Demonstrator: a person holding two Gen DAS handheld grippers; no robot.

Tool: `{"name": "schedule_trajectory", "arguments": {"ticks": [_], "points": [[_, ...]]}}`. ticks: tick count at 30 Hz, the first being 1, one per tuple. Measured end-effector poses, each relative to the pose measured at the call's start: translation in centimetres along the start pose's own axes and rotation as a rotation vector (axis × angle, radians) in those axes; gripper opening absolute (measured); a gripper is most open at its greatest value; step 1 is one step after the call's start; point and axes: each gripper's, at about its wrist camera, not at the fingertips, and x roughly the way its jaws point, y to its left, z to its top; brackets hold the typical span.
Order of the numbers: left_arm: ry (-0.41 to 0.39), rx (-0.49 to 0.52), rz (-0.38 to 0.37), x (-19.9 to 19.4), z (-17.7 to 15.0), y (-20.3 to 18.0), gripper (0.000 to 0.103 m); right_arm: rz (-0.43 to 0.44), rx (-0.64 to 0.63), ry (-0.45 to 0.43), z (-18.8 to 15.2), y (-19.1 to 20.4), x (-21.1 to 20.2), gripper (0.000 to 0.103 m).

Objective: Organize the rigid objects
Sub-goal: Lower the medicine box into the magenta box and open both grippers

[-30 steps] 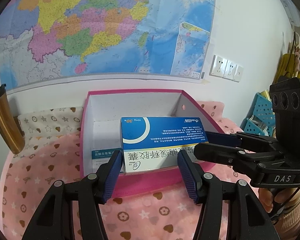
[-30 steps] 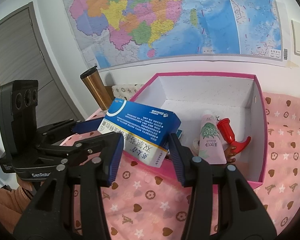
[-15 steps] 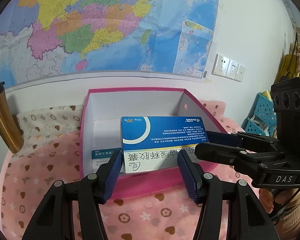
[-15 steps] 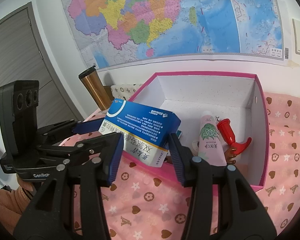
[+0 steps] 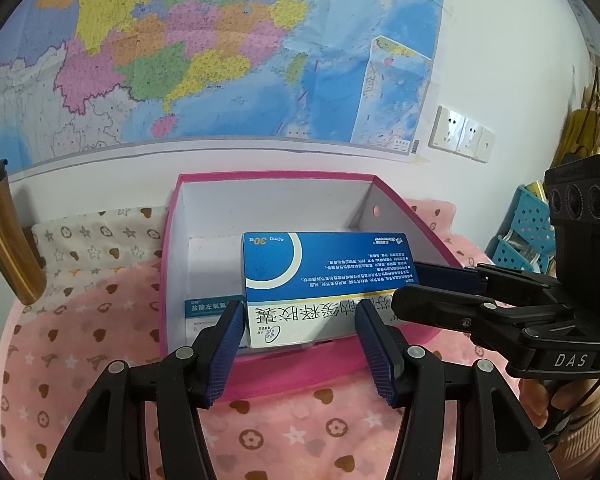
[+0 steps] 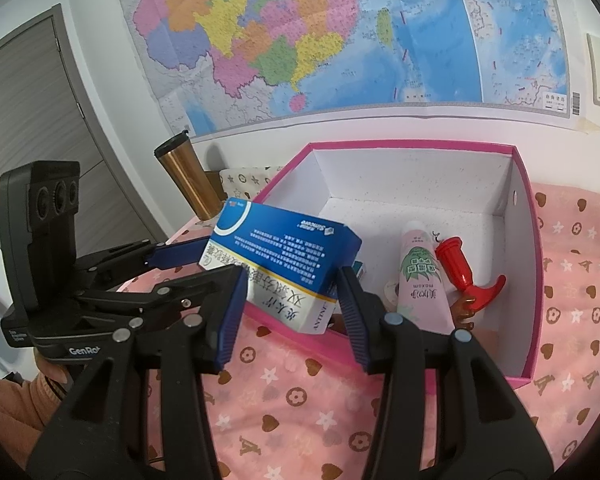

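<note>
I hold the box (image 6: 284, 268) over the bin's (image 6: 524, 216) rim, both tools, left (image 5: 300, 334) and right (image 6: 290, 304), clamped on it.

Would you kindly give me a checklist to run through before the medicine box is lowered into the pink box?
1. Right claw clamped on the blue medicine box: ok.
2. Left claw gripping it firmly: cannot tell.
3. Medicine box level: not ok, tilted.
4. Tube and red plastic tool out of the way: ok, both lie to the right inside the pink storage box.
5. Floor beneath the medicine box free: cannot tell, hidden.
</note>
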Motion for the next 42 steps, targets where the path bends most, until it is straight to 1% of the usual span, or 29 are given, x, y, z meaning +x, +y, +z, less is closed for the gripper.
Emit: {"name": "schedule_trajectory", "arguments": {"ticks": [12,20,42], "points": [[0.012,-0.008,0.008,0.7,0.2,0.6,0.057,-0.001,-0.003,0.002,0.2,0.0,0.5,0.049],[0.029,-0.017,0.004,1.4,0.2,1.0,0.057,0.012,0.024,0.011,0.4,-0.5,0.9,0.049],[0.073,-0.027,0.019,3.3,0.2,1.7,0.057,0.006,0.046,0.036,0.5,-1.1,2.3,0.049]]}}
